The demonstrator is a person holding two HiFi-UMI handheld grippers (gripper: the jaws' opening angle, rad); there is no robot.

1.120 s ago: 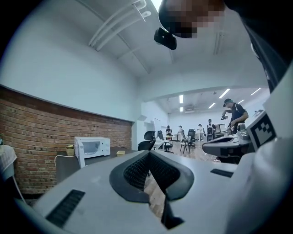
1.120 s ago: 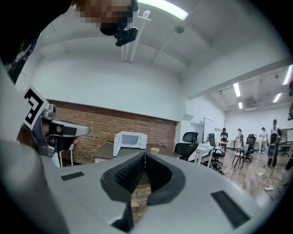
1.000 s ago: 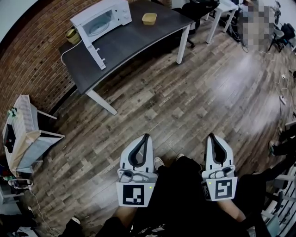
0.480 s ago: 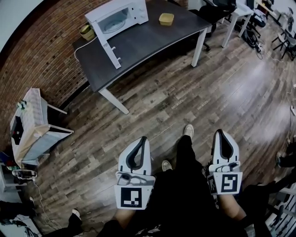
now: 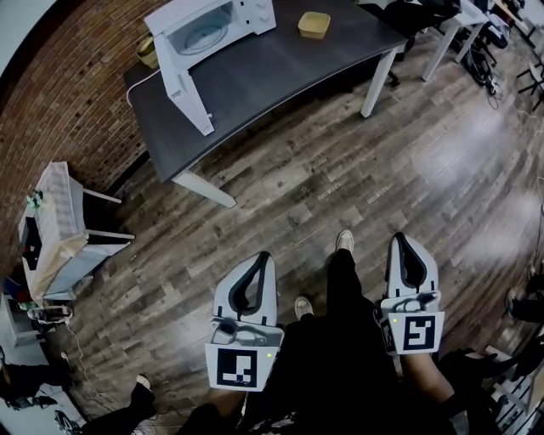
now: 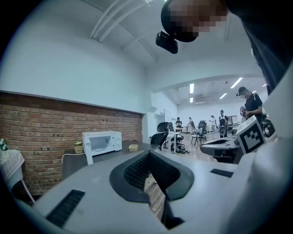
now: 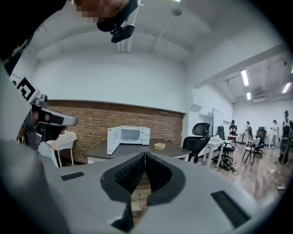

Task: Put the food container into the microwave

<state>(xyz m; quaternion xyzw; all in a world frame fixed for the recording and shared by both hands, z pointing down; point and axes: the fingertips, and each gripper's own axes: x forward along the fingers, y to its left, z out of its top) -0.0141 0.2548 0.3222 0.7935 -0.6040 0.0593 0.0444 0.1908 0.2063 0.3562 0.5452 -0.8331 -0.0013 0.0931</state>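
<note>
1. Your left gripper [image 5: 259, 265] and right gripper [image 5: 402, 251] are both closed tip to tip and hold nothing; the food container [image 5: 314, 24] sits well ahead of them on the table [image 5: 280, 76]
2. If you reach it with the jaws closed, you'd likely shove it away; the microwave [image 5: 212, 30] has its open door [image 5: 189, 93] ahead-left, which could snag your left gripper

I see cool, even light from ceiling strips [image 7: 244, 77], pale glare on the wood floor [image 5: 463, 157], and strong fisheye bending with dark corners.
</note>
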